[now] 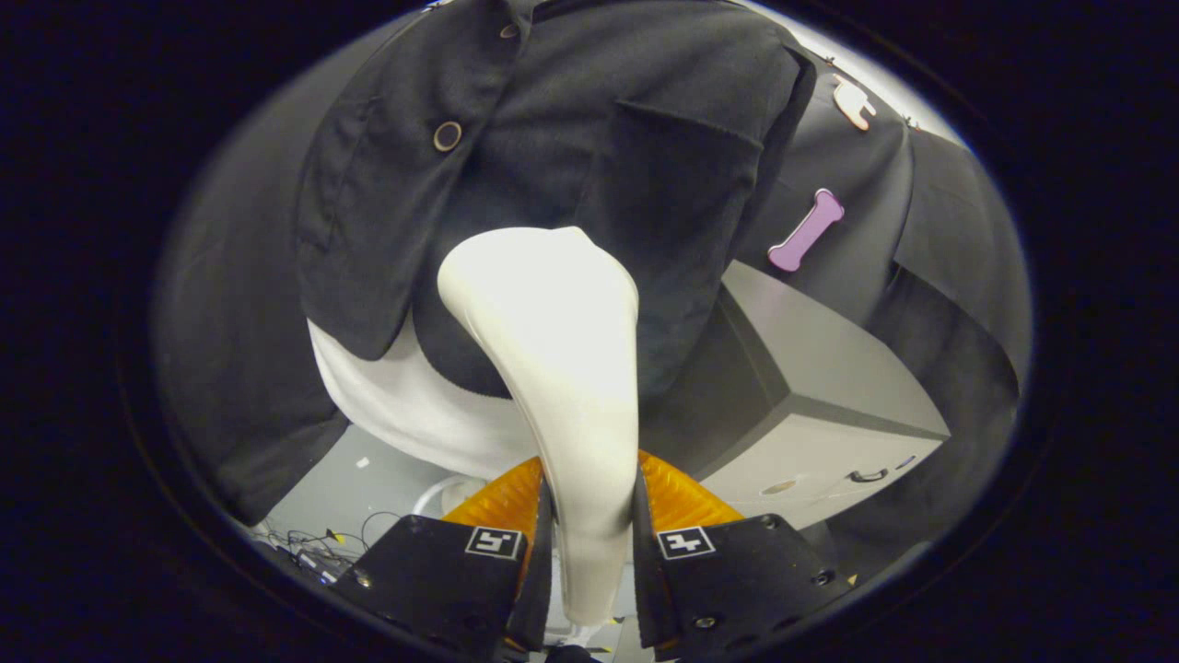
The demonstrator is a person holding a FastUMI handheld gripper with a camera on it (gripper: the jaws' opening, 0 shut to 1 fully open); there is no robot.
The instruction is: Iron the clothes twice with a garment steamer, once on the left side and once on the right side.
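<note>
A dark jacket (pixel 589 138) hangs in front of the gripper and takes up most of the scene ahead; its front panel spreads wide, with a patch pocket (pixel 677 212) on the side toward the right finger and a round button (pixel 448 135) on the opposite panel. A white garment (pixel 405 414) shows below the jacket's hem, hanging beneath it. Off beyond the right finger stands a grey box-shaped cabinet (pixel 829 368) with a dark side face, set near the jacket's lower edge. The cream-white garment steamer (pixel 562 350) rises from between the fingers, its handle running up and its broad head bending toward the jacket, lying against or just short of the cloth near the middle of the front. The gripper (pixel 589 543) is closed on the steamer's handle, both fingers pressing its sides. A small pink bone-shaped piece (pixel 807 230) sits on the cloth wall beyond the cabinet.
</note>
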